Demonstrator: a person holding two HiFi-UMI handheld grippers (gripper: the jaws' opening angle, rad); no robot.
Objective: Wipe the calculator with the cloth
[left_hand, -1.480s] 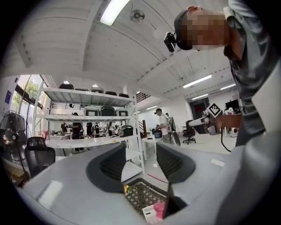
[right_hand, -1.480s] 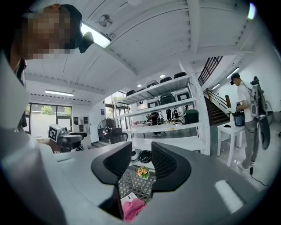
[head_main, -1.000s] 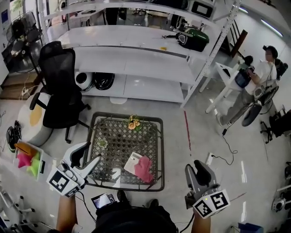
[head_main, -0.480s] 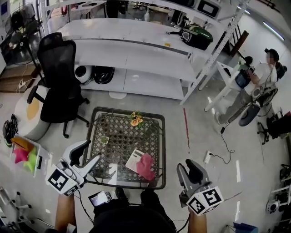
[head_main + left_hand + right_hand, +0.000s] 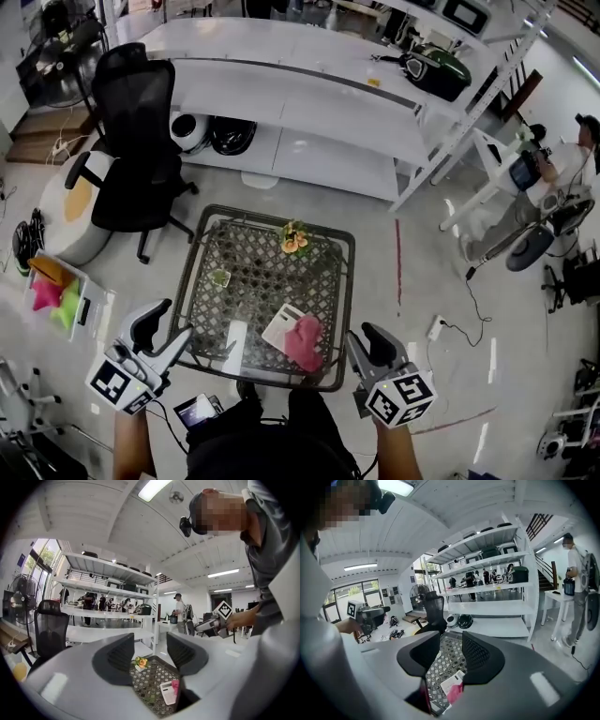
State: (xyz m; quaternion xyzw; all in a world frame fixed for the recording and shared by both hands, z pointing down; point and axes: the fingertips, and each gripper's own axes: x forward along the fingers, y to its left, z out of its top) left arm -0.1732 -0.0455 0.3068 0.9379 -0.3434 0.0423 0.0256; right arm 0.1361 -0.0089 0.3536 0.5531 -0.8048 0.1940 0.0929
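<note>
While neither gripper is yet on the work, both are held off the near edge of the lattice table (image 5: 253, 281). Left gripper (image 5: 178, 317): by the near-left corner, jaws apart, empty. Right gripper (image 5: 364, 335): by the near-right corner, jaws partly apart, just opened a little further, nothing between them. Calculator (image 5: 284, 327): white, flat on the near-right part of the top. Cloth (image 5: 306, 343): pink, overlapping the calculator's right side, nearest the right gripper, so probably its pick-up, with the left free to steady. Room: bare mesh up to the flower ornament (image 5: 295, 239) at the far edge; the cloth lies close to the near rim.
</note>
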